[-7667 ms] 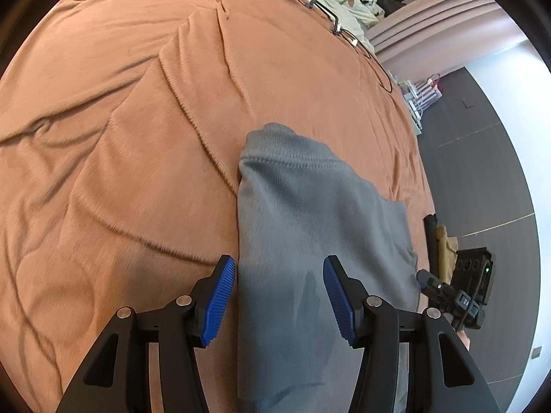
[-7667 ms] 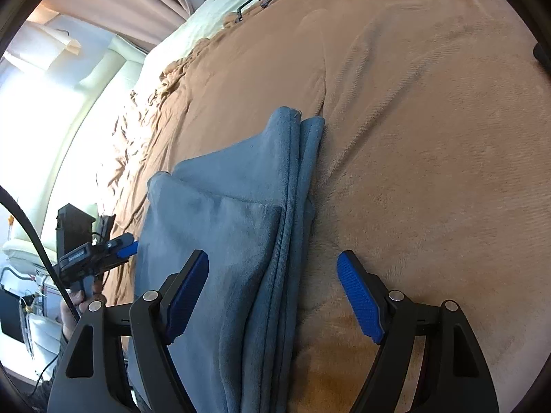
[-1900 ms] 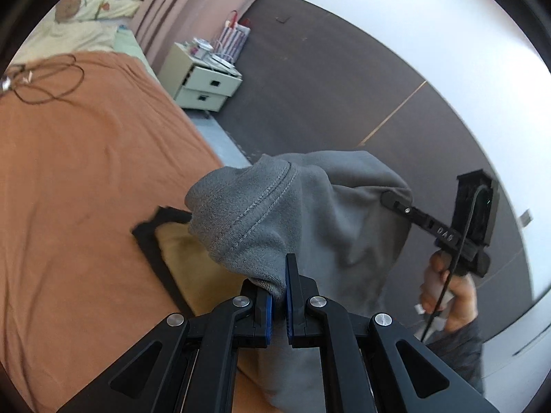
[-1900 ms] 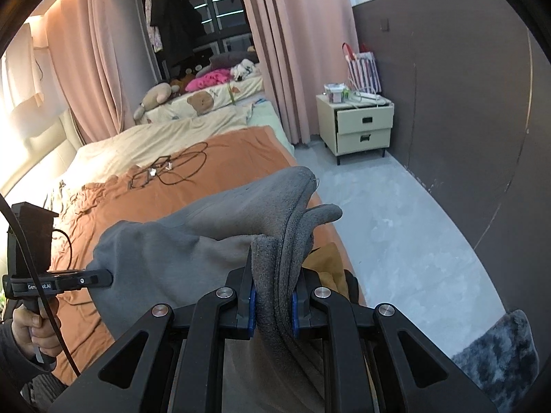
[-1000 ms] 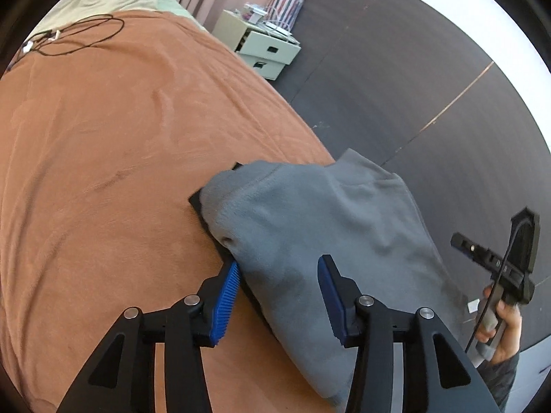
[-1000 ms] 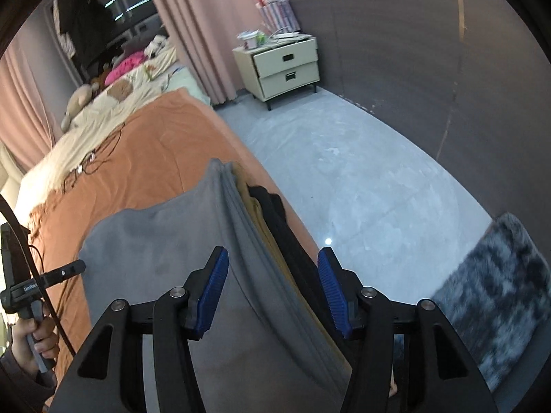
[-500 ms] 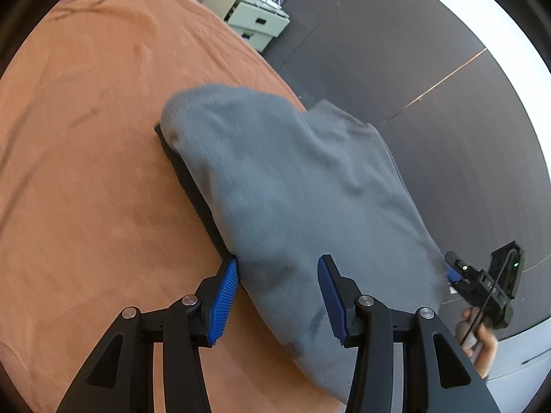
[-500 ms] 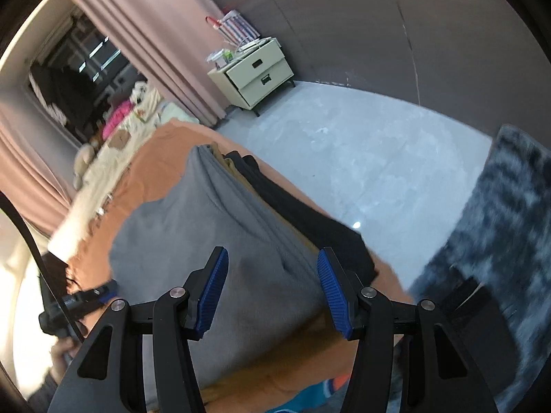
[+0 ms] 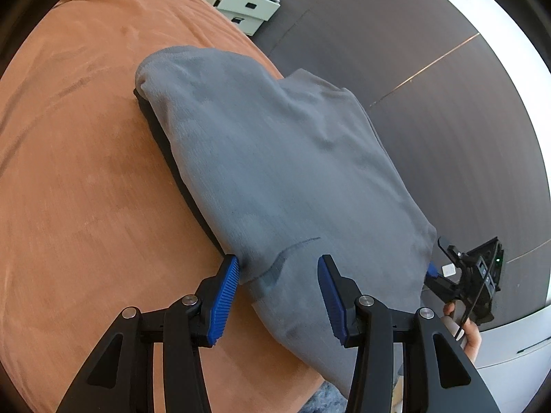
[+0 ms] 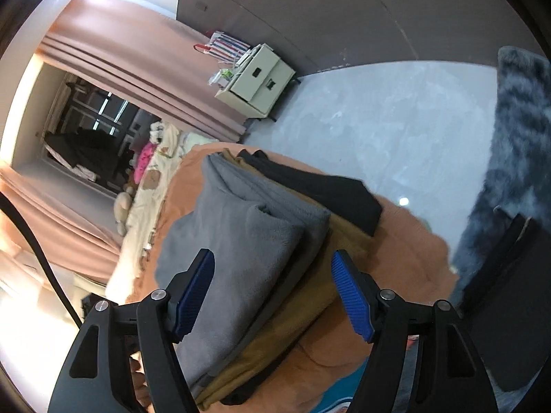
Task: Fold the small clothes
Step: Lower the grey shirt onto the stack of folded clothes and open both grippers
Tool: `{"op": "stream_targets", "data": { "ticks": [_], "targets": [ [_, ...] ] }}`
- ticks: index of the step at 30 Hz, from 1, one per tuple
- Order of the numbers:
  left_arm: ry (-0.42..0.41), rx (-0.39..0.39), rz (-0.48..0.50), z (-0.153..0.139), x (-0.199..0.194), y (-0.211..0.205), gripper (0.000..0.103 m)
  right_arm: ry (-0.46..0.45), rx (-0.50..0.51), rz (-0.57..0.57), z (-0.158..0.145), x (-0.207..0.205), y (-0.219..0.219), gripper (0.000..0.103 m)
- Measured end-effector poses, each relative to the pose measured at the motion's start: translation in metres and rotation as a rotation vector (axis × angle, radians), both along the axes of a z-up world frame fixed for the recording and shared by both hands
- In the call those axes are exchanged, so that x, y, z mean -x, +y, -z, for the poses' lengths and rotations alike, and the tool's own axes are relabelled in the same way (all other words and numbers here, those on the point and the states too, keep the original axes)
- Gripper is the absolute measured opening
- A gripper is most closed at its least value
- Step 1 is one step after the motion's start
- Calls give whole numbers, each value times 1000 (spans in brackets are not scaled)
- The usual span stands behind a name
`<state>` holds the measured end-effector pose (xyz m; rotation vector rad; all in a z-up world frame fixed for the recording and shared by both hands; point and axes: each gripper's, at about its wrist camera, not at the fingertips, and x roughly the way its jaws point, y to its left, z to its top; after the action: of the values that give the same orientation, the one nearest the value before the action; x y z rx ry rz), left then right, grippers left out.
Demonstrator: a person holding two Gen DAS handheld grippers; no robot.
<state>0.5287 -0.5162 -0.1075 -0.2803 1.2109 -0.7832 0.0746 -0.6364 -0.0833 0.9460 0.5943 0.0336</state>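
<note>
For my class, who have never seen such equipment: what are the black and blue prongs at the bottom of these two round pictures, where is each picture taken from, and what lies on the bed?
No robot is here. A person carries one tool in each hand: a hand-held gripper with two black arms tipped by blue pads. A wide-angle camera sits on each tool and looks forward along its fingers, which is why the pictures look round and bent.

One picture comes from the left hand-held gripper, the other from the right hand-held gripper. Both stand open and hold nothing.

On the orange bedspread lies a folded grey garment. The right view shows that it tops a pile near the bed's edge, with a mustard-brown piece and a black piece under it. In the left view the person's other hand shows at the lower right, carrying the second tool.
</note>
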Motion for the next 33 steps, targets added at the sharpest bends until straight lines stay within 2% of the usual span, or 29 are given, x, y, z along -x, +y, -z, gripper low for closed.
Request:
{"op": "stream_targets", "data": {
  "ticks": [4,8,9,11,13,14,18,22,24,27,30,33],
  "targets": [
    [32,14,-4,2,2,5,49,-21,-51,-14,12,-6,-4,69],
    [43,9,20,2,10,0,49,8,-83,5,26,-13,-11,67],
    [43,10,25,2,12,-2,48,15,-83,23,28,-14,-15,62],
    [51,11,35,3,14,-7,42,37,-71,53,26,-15,-20,31],
    [45,-1,40,4,16,-13,32,13,-70,66,21,-13,-28,10],
    [42,-2,40,2,16,-14,31,2,-60,71,16,-12,-30,6],
    [40,14,40,-5,18,-21,29,-6,27,93,-1,-6,-31,5],
    [46,13,53,-2,14,-17,29,-11,63,127,-1,1,-28,5],
    [48,-7,25,2,5,-7,29,9,54,133,8,-3,-24,5],
    [88,30,-8,6,-14,10,30,19,40,149,14,-9,-22,4],
    [47,-3,-70,-1,-31,26,30,26,78,155,1,-12,-16,4],
    [59,49,-111,-6,-52,40,30,36,84,157,0,-17,-13,4]
  ]
}}
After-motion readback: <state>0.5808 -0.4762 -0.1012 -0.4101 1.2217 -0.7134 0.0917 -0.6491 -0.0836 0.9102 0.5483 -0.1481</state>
